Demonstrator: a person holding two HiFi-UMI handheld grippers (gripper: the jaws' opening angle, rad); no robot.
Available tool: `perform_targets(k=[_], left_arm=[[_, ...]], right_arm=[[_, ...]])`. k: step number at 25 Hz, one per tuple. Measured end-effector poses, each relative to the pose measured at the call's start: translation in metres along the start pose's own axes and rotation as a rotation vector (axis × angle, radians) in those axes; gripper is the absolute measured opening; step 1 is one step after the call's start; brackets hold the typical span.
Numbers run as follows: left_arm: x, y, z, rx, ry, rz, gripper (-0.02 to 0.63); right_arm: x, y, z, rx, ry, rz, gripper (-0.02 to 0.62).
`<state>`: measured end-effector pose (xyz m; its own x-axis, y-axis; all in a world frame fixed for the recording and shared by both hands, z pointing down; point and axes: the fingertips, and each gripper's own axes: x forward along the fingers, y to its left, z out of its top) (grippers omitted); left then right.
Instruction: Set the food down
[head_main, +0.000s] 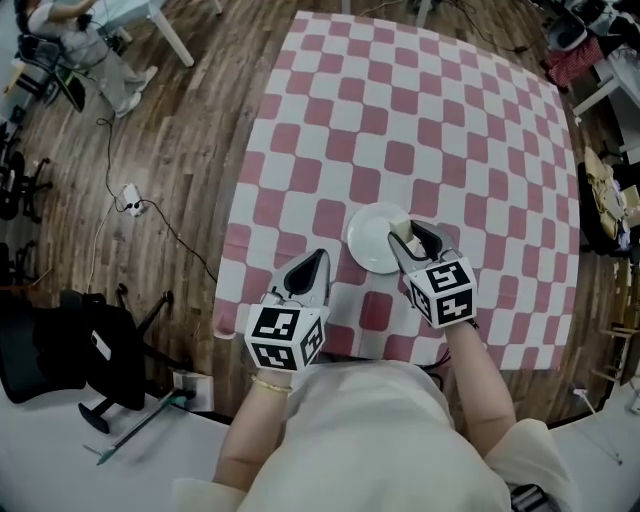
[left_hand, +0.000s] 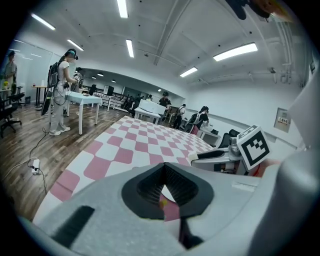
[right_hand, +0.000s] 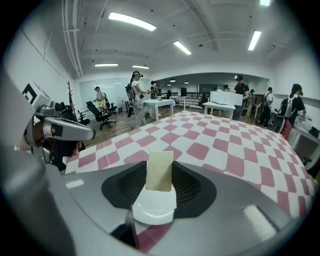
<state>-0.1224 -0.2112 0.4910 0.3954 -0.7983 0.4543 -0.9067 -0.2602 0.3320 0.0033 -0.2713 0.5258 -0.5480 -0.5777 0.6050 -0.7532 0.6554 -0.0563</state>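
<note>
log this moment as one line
right claw: shut on pale flat rectangular food piece | over round white plate | left claw: shut, empty | over red-and-white checked tablecloth

This is a big open-plan lab or office. It has long ceiling strip lights (left_hand: 235, 51) and a wood-plank floor (head_main: 190, 130) with a power strip (head_main: 131, 201). White tables (right_hand: 222, 98), black office chairs (right_hand: 102, 113) and people wearing backpacks (left_hand: 61, 90) fill the far end.
</note>
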Motion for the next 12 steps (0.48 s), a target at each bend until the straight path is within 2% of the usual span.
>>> perform_targets(k=[12], left_arm=[[0.013,0.019,-0.017,0.009,0.074,-0.048,0.003]], right_arm=[[0.043,0.003,-0.041,-0.023,0.213,-0.028,0.167]])
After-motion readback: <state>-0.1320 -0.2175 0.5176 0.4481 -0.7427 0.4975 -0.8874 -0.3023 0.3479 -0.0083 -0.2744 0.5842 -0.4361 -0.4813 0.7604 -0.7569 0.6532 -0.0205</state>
